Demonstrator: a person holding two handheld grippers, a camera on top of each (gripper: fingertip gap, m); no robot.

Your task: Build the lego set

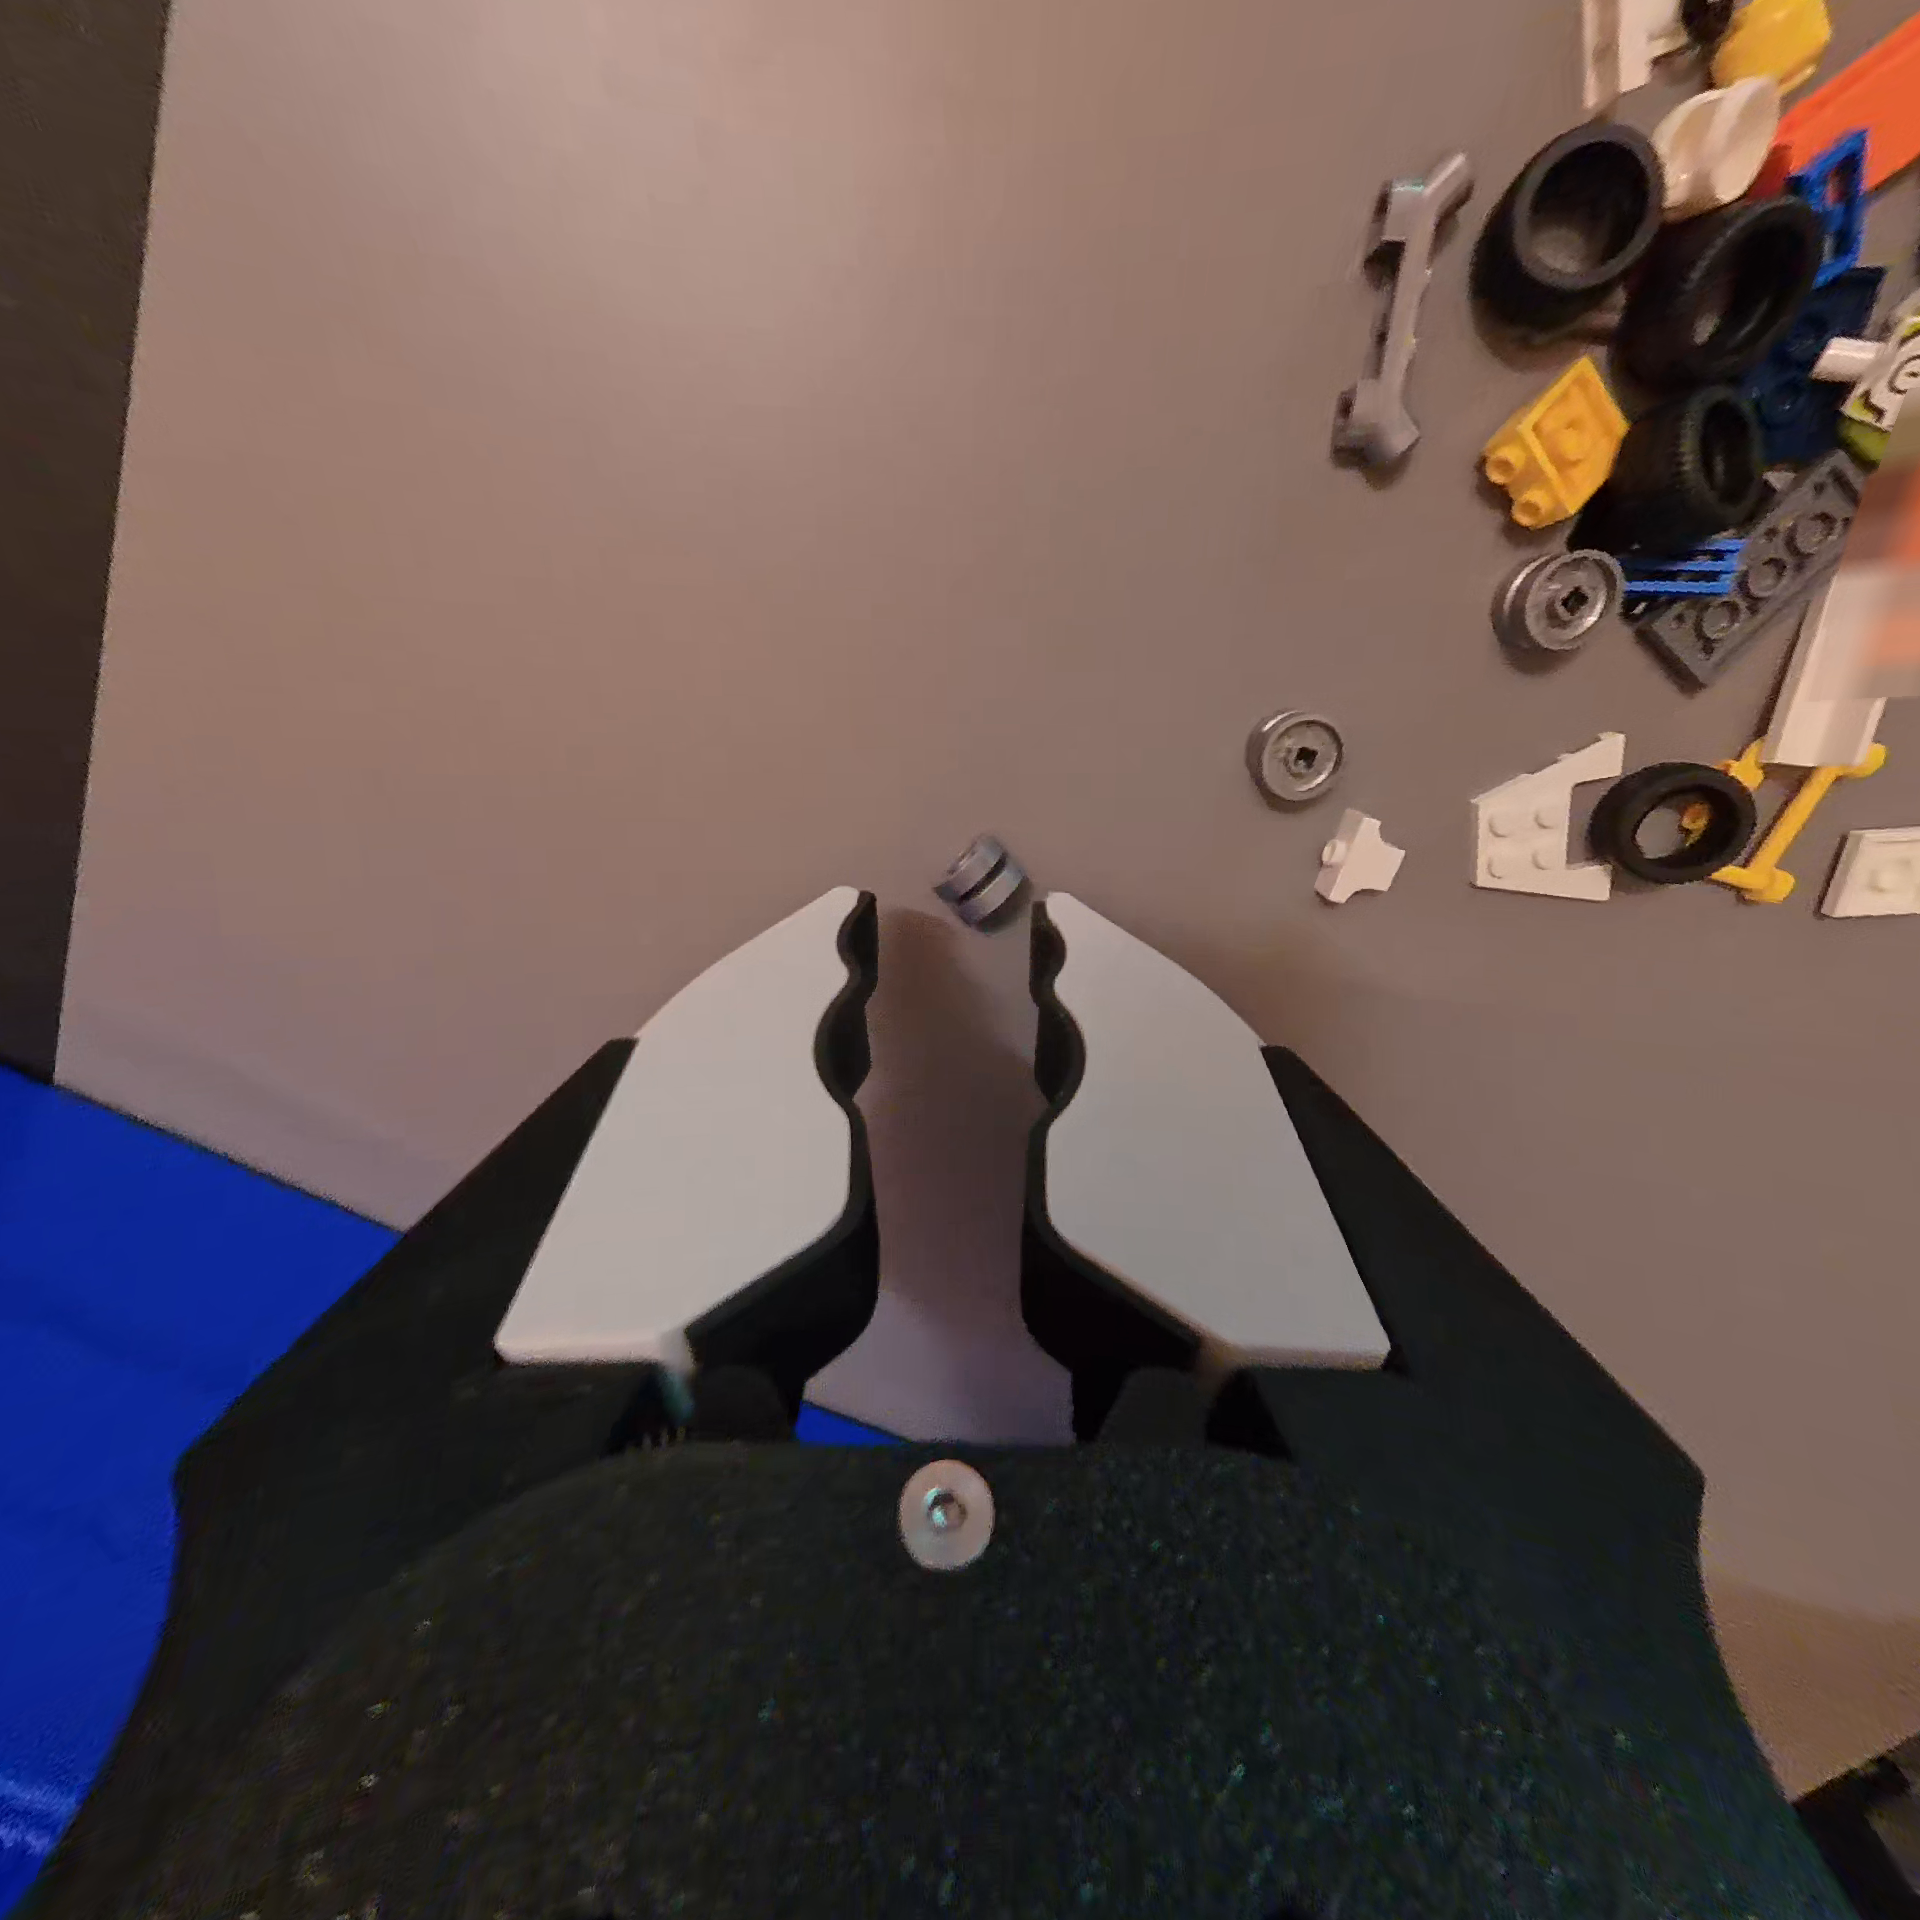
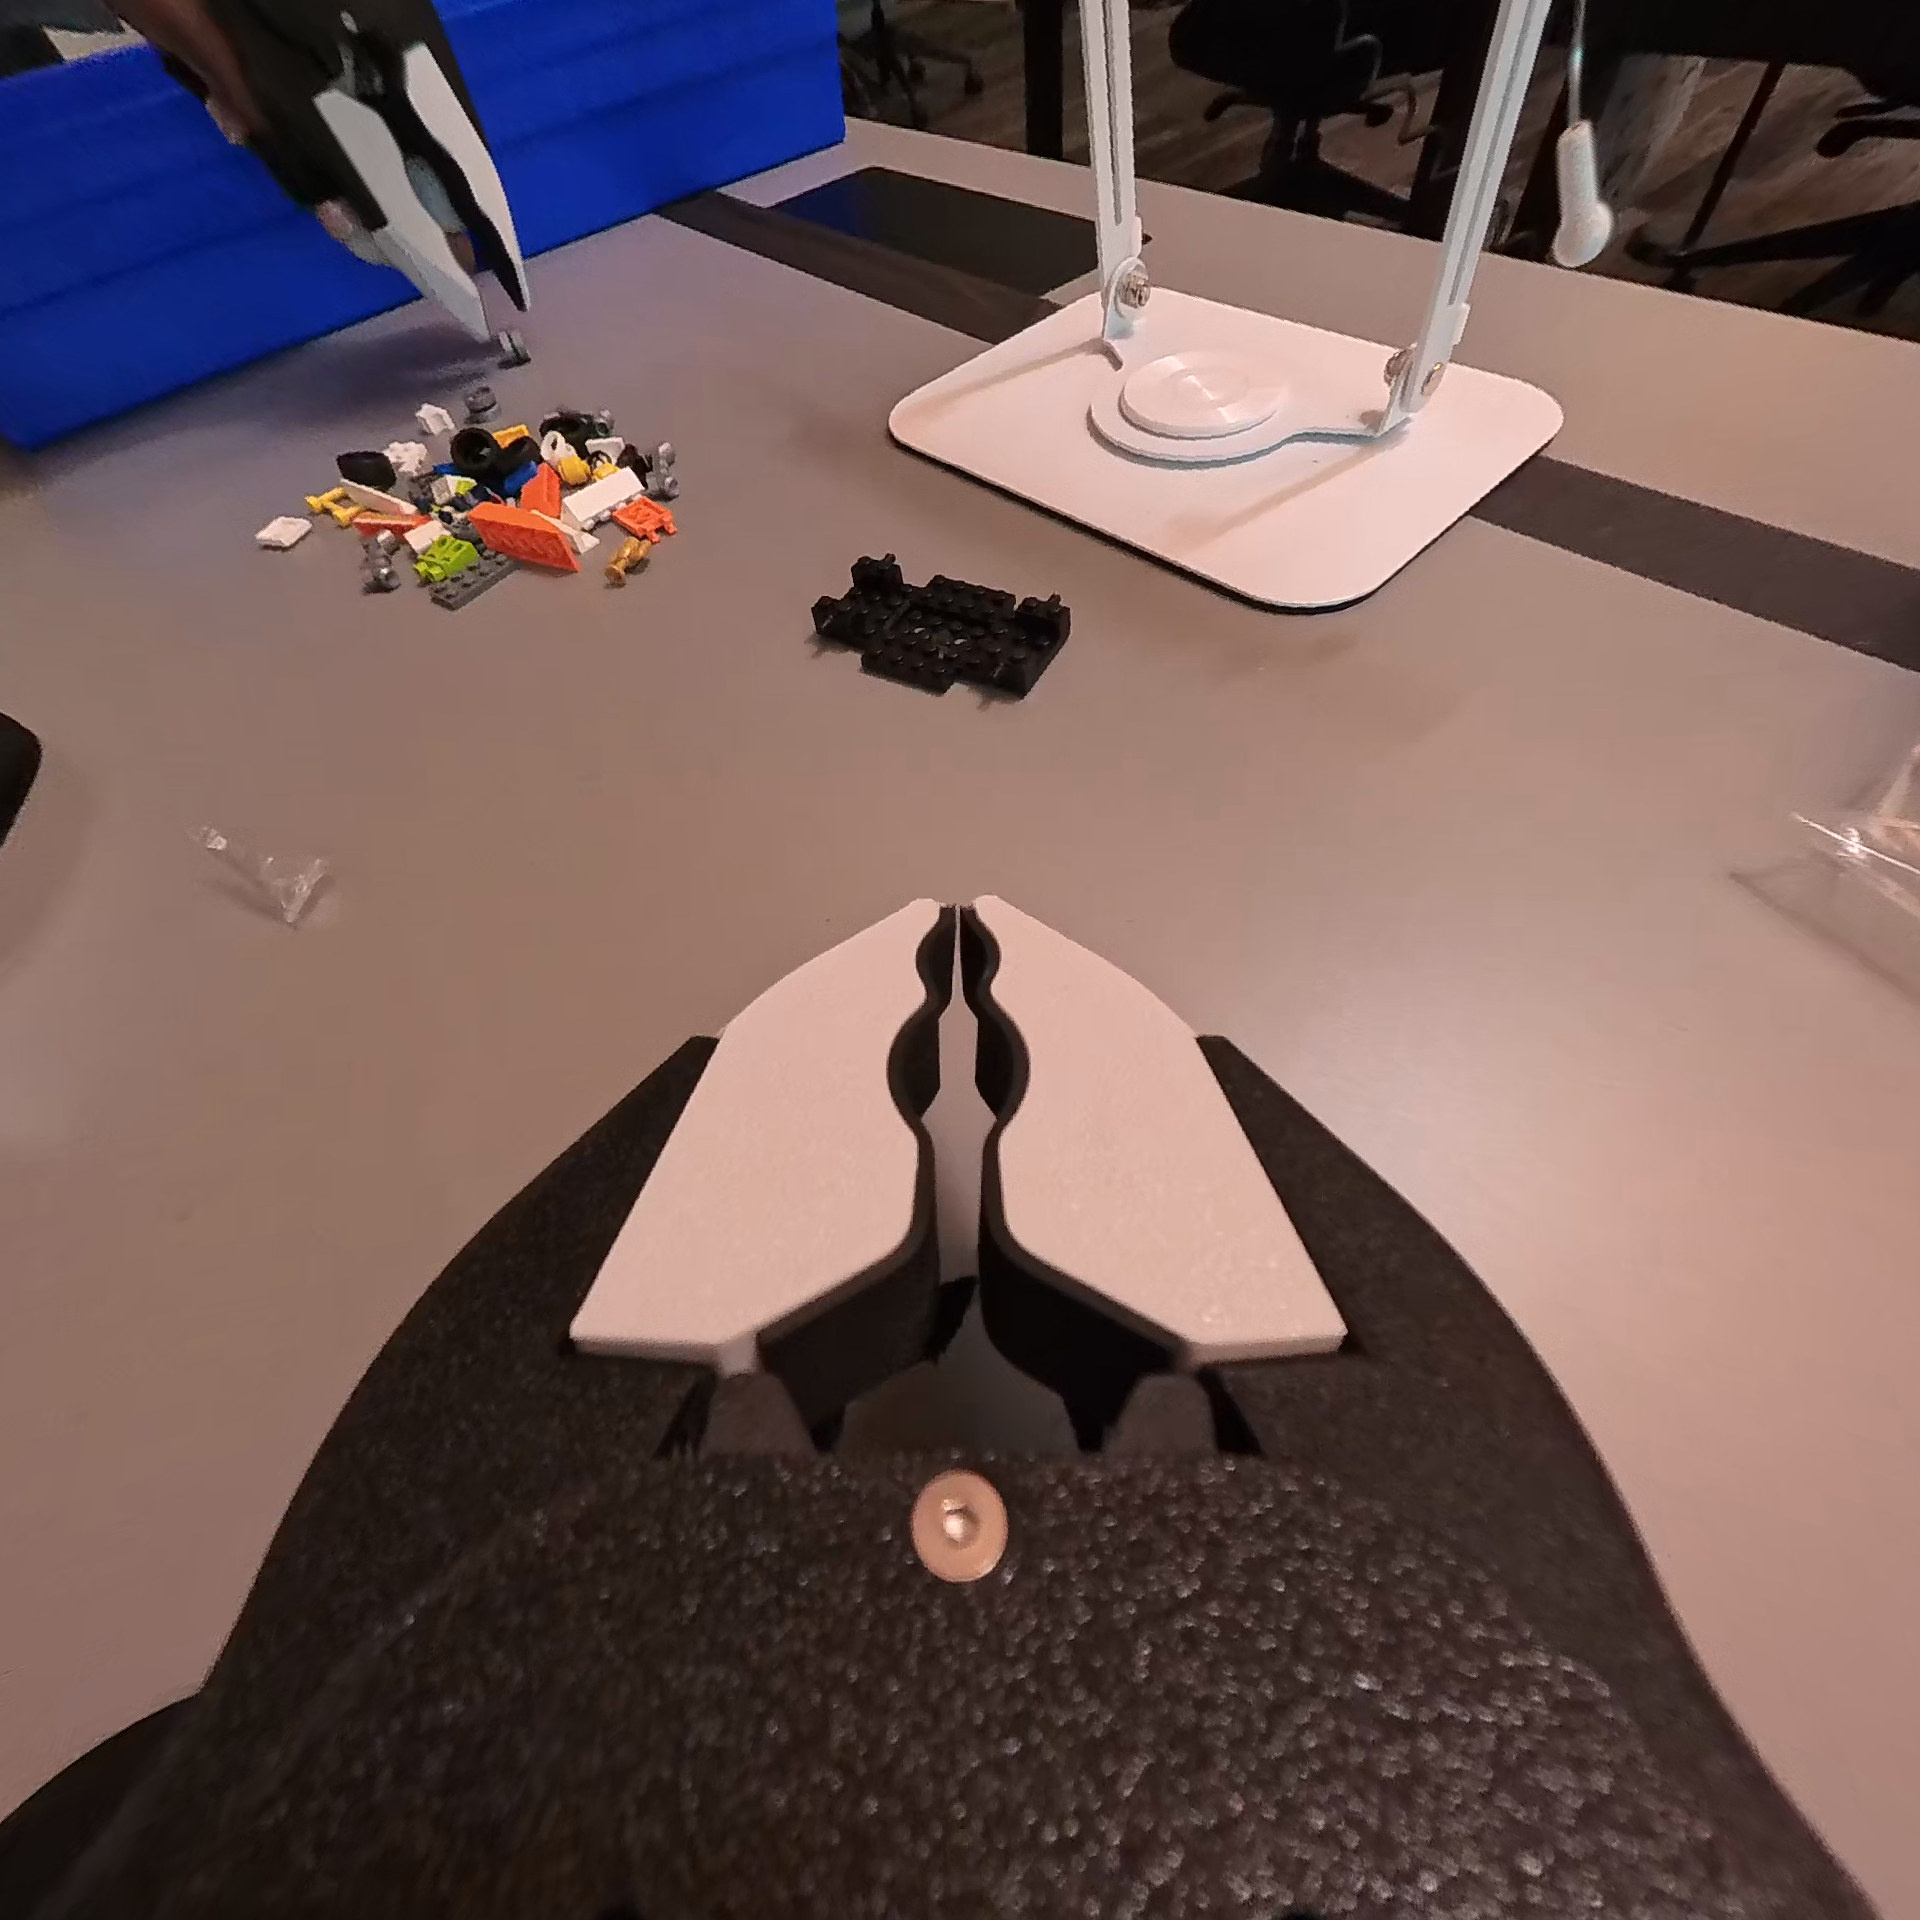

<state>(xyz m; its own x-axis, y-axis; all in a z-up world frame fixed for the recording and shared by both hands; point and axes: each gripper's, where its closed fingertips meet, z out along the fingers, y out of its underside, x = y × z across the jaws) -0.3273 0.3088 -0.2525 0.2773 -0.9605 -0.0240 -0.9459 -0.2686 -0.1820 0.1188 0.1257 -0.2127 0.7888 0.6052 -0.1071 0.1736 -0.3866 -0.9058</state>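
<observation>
My left gripper (image 1: 954, 906) is open just above the grey table. A small grey wheel hub (image 1: 981, 879) lies on its edge right at its fingertips, nearer the right one, not held. A pile of loose lego pieces (image 1: 1704, 416) lies at the right of that view: black tyres, grey hubs, yellow, white and blue parts. In the right wrist view my right gripper (image 2: 957, 908) is shut and empty over bare table. A black lego chassis plate (image 2: 940, 634) lies ahead of it. The pile (image 2: 488, 499) and the left gripper (image 2: 499, 317) show far left.
A blue bin (image 2: 156, 249) stands behind the pile at the table's far left edge. A white stand with a flat base (image 2: 1226, 468) stands right of the chassis. Clear plastic scraps (image 2: 270, 873) lie left, and a clear bag (image 2: 1860, 883) at the right edge. There is about 50 centimeters between the tips of the two grippers. From my right tips it is roughly 15 centimeters to the black lego chassis plate (image 2: 940, 634); from my left, 35 centimeters.
</observation>
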